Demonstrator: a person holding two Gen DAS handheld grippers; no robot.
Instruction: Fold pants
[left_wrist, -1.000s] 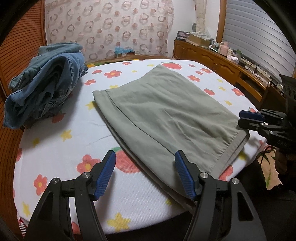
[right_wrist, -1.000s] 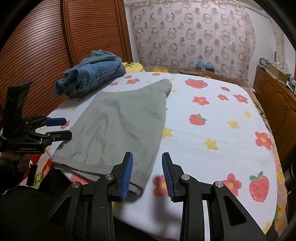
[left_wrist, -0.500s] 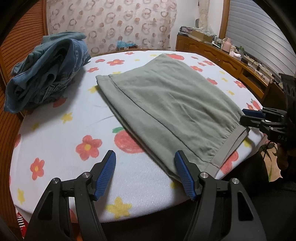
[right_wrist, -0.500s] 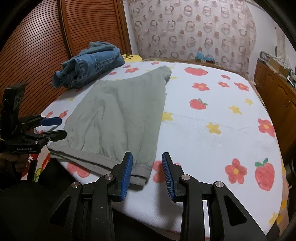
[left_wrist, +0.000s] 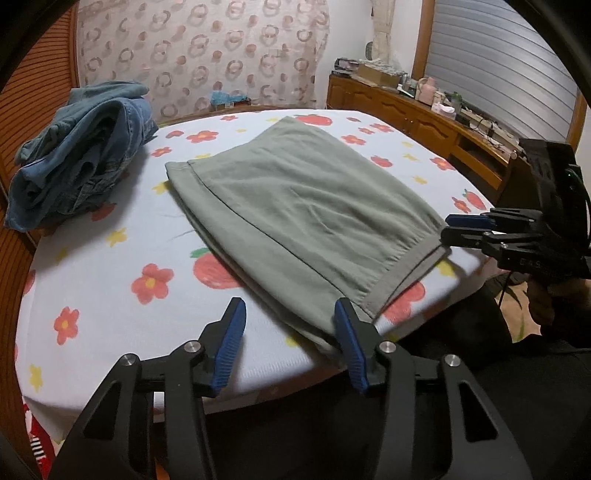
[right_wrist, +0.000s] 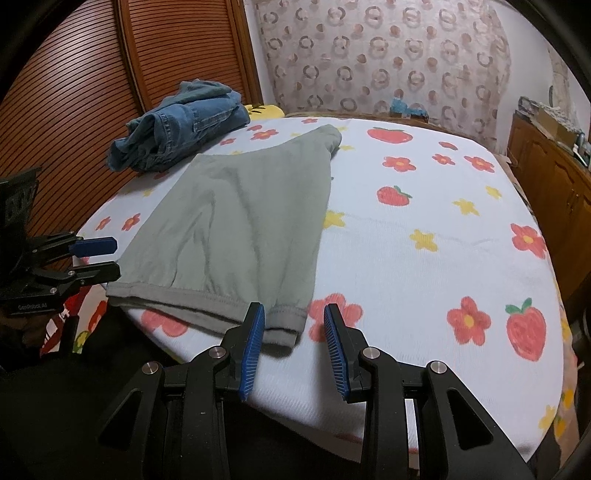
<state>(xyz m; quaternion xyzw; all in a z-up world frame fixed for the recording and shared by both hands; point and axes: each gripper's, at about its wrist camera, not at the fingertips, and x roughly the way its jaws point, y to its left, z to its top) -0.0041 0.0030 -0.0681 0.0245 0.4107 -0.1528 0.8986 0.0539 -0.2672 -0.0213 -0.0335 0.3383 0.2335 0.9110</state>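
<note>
Grey-green pants (left_wrist: 303, 210) folded flat, ribbed cuffs nearest, left hand-held gripper (left_wrist: 290, 334) closing empty, right hand-held gripper (right_wrist: 294, 341) spread, empty

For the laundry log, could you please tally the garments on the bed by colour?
Green: 1, the green pants, lying flat near the bed's edge.
Blue: 1, the denim garment, bunched in a heap at the far corner; it could be more than one piece, I cannot tell.
Total: 2
</note>
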